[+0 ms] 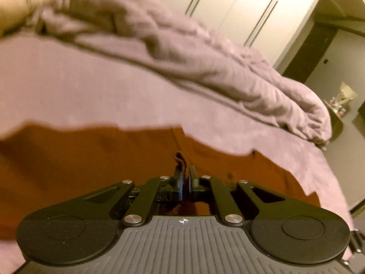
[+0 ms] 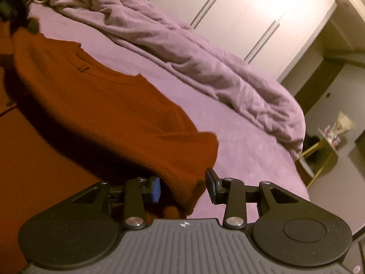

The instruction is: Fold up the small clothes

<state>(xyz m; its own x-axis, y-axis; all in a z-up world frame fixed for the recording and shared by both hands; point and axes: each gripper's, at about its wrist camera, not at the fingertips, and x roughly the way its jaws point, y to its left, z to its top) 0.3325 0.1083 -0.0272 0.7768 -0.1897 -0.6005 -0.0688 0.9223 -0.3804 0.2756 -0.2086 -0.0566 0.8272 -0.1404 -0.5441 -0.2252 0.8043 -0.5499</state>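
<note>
A rust-orange knit garment (image 1: 91, 159) lies on the mauve bed sheet (image 1: 68, 86). My left gripper (image 1: 186, 182) is shut on a pinch of its fabric, and a small tuft sticks up between the blue pads. In the right wrist view the same garment (image 2: 102, 114) rises in a fold towards the top left, with its neckline showing. The garment's near corner hangs between the fingers of my right gripper (image 2: 183, 187). The jaws stand apart, and the right pad (image 2: 211, 186) is off the cloth.
A crumpled mauve duvet (image 2: 182, 52) lies bunched along the far side of the bed. Behind it are white wardrobe doors (image 2: 239, 11). A low side table (image 2: 330, 134) with small items stands on the floor at the right, past the bed's edge.
</note>
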